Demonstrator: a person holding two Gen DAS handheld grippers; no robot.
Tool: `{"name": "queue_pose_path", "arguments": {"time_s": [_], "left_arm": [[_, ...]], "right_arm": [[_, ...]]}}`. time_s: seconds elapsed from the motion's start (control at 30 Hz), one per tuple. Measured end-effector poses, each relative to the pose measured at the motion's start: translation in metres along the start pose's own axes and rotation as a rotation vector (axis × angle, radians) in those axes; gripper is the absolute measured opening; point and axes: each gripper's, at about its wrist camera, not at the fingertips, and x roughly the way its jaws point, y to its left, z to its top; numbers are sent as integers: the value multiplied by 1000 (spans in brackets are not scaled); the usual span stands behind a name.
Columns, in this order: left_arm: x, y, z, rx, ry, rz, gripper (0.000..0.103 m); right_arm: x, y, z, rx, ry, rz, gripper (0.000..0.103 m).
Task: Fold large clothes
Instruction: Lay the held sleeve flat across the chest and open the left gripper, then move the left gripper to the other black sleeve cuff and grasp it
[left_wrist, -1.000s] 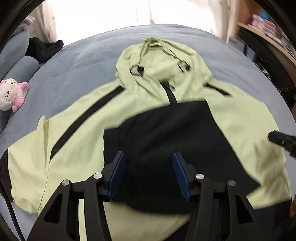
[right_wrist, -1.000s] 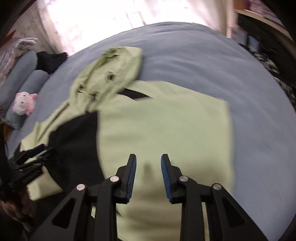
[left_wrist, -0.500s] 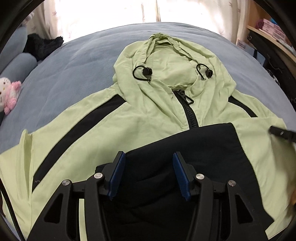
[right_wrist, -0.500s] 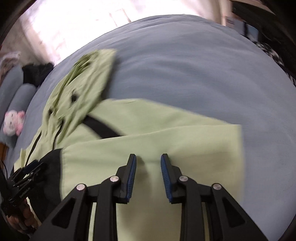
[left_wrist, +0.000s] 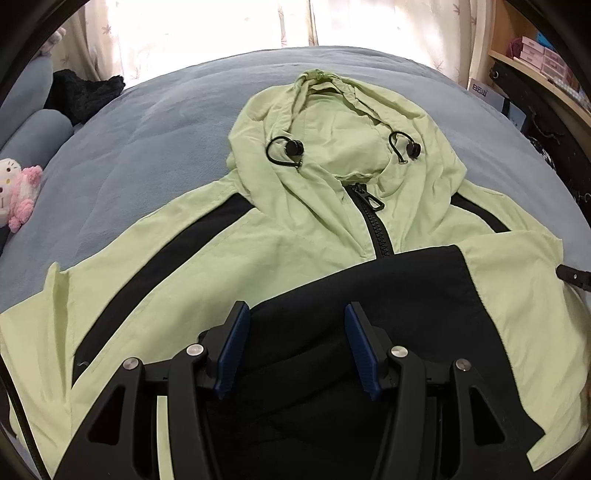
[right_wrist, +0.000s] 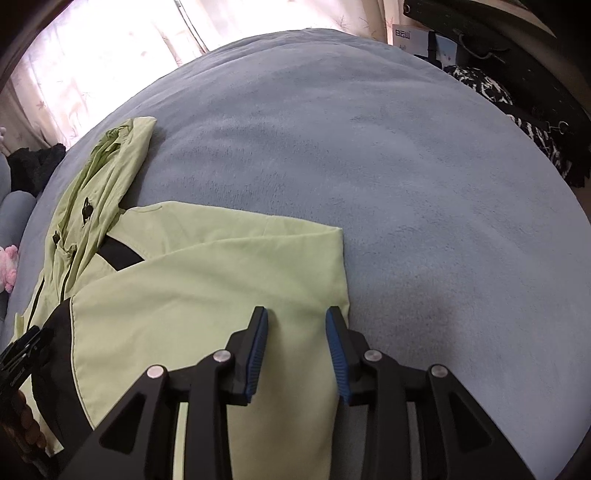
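Observation:
A light green hooded jacket (left_wrist: 288, 236) with black stripes lies face up on the blue-grey bed (right_wrist: 406, 184), its hood (left_wrist: 332, 122) at the far end. A black panel (left_wrist: 388, 295) is folded over its chest. My left gripper (left_wrist: 296, 308) hovers over that black panel, jaws apart, with nothing pinched. My right gripper (right_wrist: 296, 314) stands over the right edge of the folded green sleeve (right_wrist: 221, 288). Its jaws are opening and the cloth lies under them, not pressed. Each gripper's tip shows at the other view's edge.
A pink-and-white plush toy (left_wrist: 18, 192) and grey pillows (left_wrist: 37, 129) lie at the left. A black garment (left_wrist: 85, 92) sits at the far left corner. A shelf (left_wrist: 535, 55) and dark patterned cloth (right_wrist: 517, 110) border the right. Bare blanket spreads right of the jacket.
My left gripper has come closer to the jacket's chest and then settled. My right gripper has slid right to the folded sleeve's edge, and its jaws have widened a little.

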Motion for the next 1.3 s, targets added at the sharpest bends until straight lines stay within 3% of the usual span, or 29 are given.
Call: {"name": "queue_pose_path", "arguments": {"time_s": [0.27,0.37,0.57,0.9,1.13,1.3], "left_arm": [[-41,12,-28,-43,11,-5,52],[-65,14,-46,-35,-2,-4,52],[-113,21,-88,-15,-29,13,53],[-175,29,-152,-18,-35,31,54],[-212,51,-184,-59,-56,5,55],[-234,82,-199,-102,-79,1,65]], "right_arm": [[-35,0,-29,43,9,55,33],[-51,3,-51,55,8,80,41],[-82,15,-98,59,25,148,41],[-123,54,-180,9,50,204,42],[-152,96,-228,-54,51,228,42],[-169,137,-249,-111,33,252,42]]}}
